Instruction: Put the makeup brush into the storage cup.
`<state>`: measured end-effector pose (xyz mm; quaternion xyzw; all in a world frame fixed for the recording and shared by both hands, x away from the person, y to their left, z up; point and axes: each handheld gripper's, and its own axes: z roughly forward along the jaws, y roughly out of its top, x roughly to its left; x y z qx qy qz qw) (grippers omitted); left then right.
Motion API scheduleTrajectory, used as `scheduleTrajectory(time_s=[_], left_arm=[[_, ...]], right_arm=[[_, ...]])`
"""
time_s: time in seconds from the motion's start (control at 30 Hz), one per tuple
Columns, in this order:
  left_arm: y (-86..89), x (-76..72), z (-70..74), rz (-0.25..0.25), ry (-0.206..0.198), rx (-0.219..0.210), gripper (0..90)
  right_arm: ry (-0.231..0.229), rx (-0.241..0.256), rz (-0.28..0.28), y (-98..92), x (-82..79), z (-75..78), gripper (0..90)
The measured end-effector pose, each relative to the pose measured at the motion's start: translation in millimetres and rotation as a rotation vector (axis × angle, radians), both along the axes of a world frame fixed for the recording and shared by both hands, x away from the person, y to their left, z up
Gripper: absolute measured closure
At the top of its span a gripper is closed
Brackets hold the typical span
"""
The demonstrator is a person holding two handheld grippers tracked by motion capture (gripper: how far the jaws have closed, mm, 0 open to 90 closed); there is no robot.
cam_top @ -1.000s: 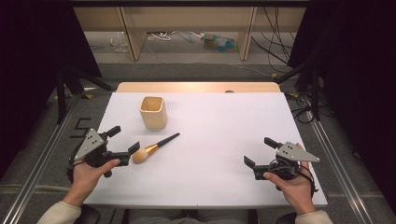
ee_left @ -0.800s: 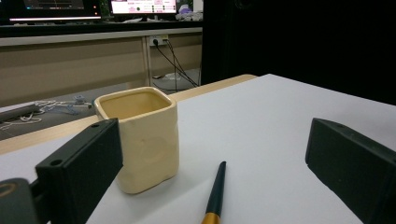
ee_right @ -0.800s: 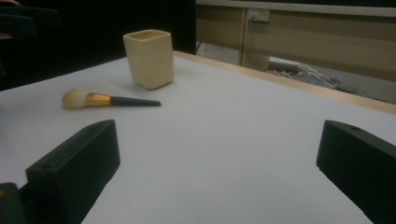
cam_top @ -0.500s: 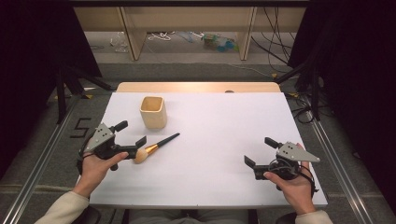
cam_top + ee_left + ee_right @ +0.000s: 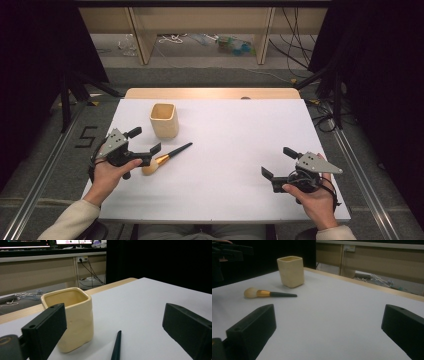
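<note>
The left tool (image 5: 142, 141) has moved forward and inward since a second ago, and now hangs released, jaws spread wide, just above the bristle end of the makeup brush (image 5: 165, 158). The brush lies flat on the tabletop (image 5: 230, 135), its dark handle running ahead between the jaws, with the cream cup (image 5: 164, 120) standing just beyond. The right tool (image 5: 281, 163) has not shifted, also released and well apart.
</note>
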<state>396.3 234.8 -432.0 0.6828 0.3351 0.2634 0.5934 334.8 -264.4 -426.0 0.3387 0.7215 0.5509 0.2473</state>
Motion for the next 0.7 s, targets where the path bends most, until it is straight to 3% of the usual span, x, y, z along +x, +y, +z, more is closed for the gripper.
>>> scheduleTrajectory(time_s=[0.7], left_arm=[[-17.1, 13.7, -2.6, -0.035, 0.010, 0.017, 5.3]], right_arm=[[0.012, 0.000, 0.006, -0.6, 0.3, -0.3, 0.5]])
